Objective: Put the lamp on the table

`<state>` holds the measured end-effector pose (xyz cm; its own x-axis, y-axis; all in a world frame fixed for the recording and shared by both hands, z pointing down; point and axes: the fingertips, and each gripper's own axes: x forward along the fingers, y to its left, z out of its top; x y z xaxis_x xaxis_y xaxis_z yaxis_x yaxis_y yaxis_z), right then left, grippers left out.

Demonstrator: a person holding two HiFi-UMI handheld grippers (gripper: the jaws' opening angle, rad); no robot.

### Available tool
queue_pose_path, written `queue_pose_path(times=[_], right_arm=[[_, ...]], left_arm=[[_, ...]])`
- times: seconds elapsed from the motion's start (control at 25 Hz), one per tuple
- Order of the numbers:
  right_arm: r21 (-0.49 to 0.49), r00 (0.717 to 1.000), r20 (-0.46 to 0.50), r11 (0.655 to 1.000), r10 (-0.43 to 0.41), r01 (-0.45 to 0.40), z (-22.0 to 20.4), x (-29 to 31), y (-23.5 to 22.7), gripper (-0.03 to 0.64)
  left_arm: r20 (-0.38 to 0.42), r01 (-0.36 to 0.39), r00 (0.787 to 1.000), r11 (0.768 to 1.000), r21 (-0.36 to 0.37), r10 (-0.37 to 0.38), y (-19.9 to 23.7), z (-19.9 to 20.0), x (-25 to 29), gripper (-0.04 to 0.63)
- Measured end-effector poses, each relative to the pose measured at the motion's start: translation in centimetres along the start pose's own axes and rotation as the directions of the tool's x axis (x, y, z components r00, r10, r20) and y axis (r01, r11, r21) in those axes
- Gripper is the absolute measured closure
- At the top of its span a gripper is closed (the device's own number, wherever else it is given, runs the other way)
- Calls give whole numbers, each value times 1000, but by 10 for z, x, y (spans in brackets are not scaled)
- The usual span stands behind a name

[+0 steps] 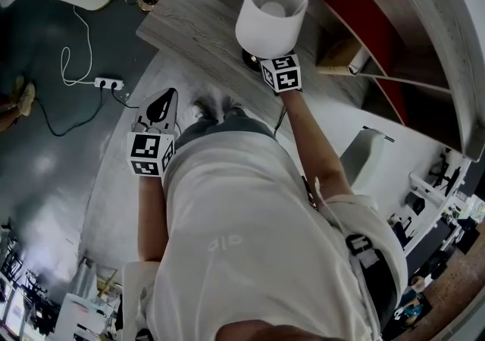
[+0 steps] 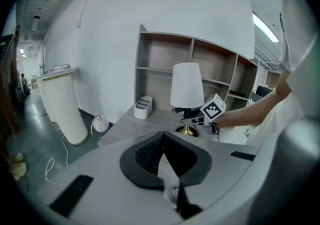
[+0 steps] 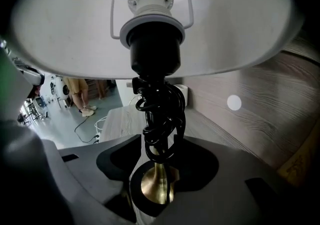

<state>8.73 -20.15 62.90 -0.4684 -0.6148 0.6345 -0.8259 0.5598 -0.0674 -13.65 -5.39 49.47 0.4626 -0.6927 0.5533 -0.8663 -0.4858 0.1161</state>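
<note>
Stretching from 10 o'clock to 3 o'clock across the head view, the wood-grain worktop (image 1: 198, 29) carries the lamp (image 1: 270, 10) close to its near edge, with bare room toward 10 o'clock and the shelf unit (image 1: 379, 44) crowding in at 3 o'clock. Upright as it stands, the lamp looks top-heavy: a wide white shade (image 3: 65, 29), likely light and easily dented, sits over a thin stiff stem (image 3: 156, 171) wound with black cable (image 3: 161, 114) and a small brass-and-black base (image 3: 156, 191). Low on the stem, under the coil, seems the safest hold. The right gripper (image 3: 157, 159) stands open around that stem, its pads clear of it; the left gripper (image 2: 163, 139), at 7 o'clock, is closed on nothing.
</note>
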Motion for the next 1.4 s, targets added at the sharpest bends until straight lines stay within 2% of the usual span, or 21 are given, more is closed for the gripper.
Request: queue_pose_path(times=[0.64, 1.4], right_arm=[[56, 998, -65, 998, -7, 11, -40, -20, 5, 369], [94, 987, -153, 994, -47, 62, -84, -39, 1, 367]], left_arm=[[2, 54, 999, 998, 17, -54, -11, -1, 7, 580], [-11, 130, 991, 991, 32, -130, -25, 1, 21, 580]])
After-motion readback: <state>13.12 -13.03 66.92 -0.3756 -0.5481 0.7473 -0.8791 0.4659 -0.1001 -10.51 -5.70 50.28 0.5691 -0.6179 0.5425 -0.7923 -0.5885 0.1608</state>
